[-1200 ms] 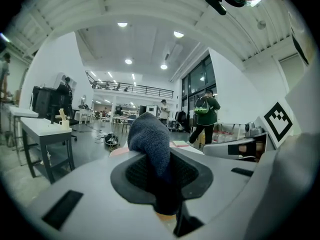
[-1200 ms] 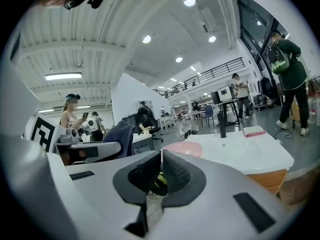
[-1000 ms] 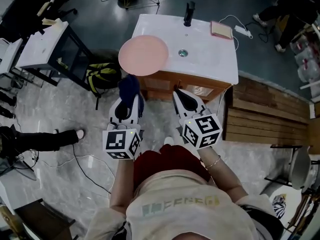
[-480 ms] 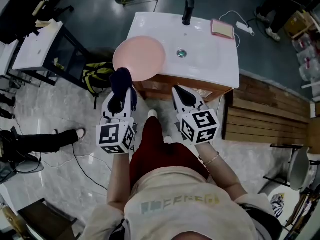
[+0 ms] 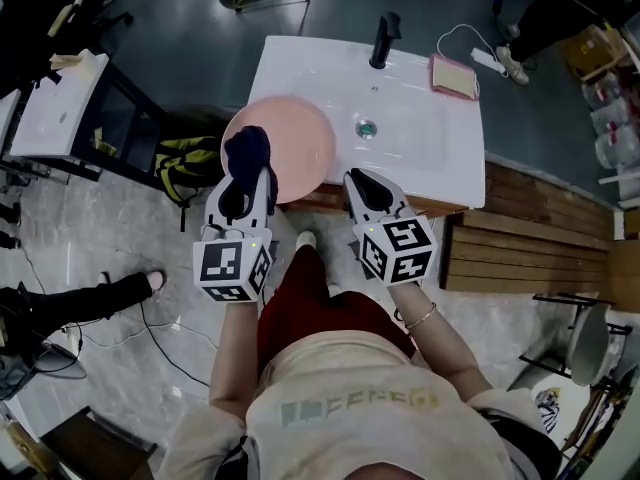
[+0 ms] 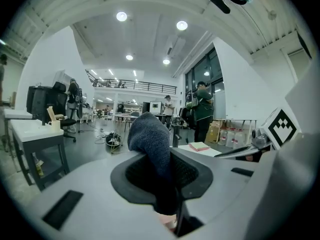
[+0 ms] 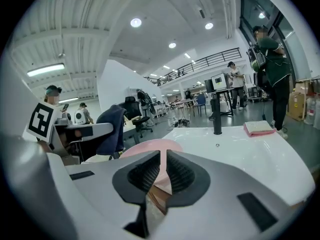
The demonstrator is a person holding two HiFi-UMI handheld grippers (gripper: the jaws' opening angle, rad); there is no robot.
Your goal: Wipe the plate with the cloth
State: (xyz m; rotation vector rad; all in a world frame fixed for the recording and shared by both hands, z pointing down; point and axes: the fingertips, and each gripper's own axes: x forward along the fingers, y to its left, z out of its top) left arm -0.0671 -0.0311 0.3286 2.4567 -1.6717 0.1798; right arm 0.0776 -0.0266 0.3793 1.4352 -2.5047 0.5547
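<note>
The left gripper (image 5: pixel 243 190), jaws clamped on the dark blue fuzzy cloth (image 5: pixel 248 152), hangs over the near rim of the round pink plate (image 5: pixel 300 136) on the white counter (image 5: pixel 432 140) (the right gripper (image 5: pixel 358 182), jaws closed and empty, is farther off).

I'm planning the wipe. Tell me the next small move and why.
Probably ease the left gripper forward and down until the dark cloth presses on the pink plate: that gripper clamps the cloth over the plate's near edge, and the right gripper is shut, empty.
</note>
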